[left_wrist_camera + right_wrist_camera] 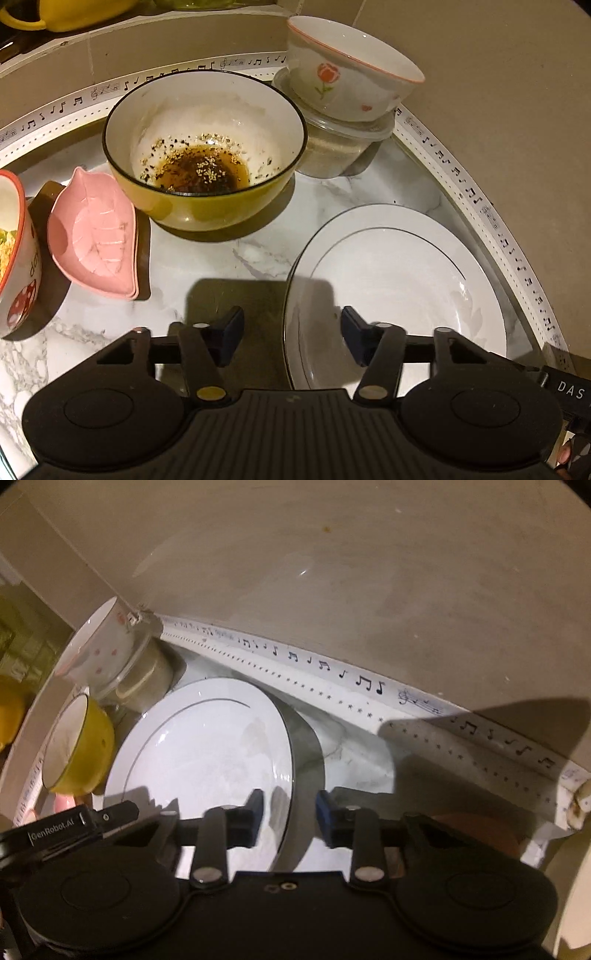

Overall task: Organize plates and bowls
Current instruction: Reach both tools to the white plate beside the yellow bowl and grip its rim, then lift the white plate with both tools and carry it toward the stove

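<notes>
A white plate (399, 280) with a thin dark ring lies on the marble tabletop (221, 258). My left gripper (291, 332) straddles the plate's left rim, one pad outside and one over the plate, neither touching it. In the right wrist view my right gripper (290, 812) straddles the right rim of the same plate (207, 753), with small gaps on both sides. A yellow bowl (207, 147) with dark sauce and seeds stands behind the plate. Stacked pink leaf dishes (96, 236) lie to its left.
A white tulip bowl (347, 70) rests on a clear lidded container (340, 147) at the back. At the far left stands a mushroom-print bowl (14, 258) holding food. White music-note edging (498, 229) rims the table against the beige wall. On the ledge behind sits a yellow mug (55, 14).
</notes>
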The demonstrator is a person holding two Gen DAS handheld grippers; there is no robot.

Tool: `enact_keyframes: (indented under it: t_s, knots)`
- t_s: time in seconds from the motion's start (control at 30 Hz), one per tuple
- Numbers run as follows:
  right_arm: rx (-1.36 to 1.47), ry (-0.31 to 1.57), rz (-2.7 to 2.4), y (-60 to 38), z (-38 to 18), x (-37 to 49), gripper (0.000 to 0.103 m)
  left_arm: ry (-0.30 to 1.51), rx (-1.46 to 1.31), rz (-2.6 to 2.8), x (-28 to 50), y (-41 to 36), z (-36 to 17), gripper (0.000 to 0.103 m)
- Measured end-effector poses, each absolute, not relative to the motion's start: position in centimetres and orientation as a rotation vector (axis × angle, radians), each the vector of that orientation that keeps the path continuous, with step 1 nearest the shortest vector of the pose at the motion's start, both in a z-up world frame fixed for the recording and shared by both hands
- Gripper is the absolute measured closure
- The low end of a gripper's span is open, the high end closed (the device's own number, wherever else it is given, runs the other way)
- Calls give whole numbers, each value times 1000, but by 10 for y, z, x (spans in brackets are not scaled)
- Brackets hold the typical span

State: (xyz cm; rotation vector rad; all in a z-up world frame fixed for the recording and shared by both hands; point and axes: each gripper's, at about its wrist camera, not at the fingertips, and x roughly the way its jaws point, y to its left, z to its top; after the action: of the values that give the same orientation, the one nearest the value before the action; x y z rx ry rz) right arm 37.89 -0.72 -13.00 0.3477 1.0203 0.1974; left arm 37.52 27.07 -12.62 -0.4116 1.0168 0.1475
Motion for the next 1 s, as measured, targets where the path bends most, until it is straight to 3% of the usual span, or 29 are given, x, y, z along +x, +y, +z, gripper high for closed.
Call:
enact_keyframes:
  t_s: [0.13, 0.4, 1.0]
  knots:
    - [366, 1013, 206, -8, -132, 381, 93, 1022, -448, 130, 380, 275, -129, 66]
    - [378, 1010, 220, -8, -137, 384, 96, 1008, -509, 109, 381, 282, -132, 86]
    - [304, 996, 261, -4, -125, 381, 97, 966, -481, 86, 373, 278, -122, 88]
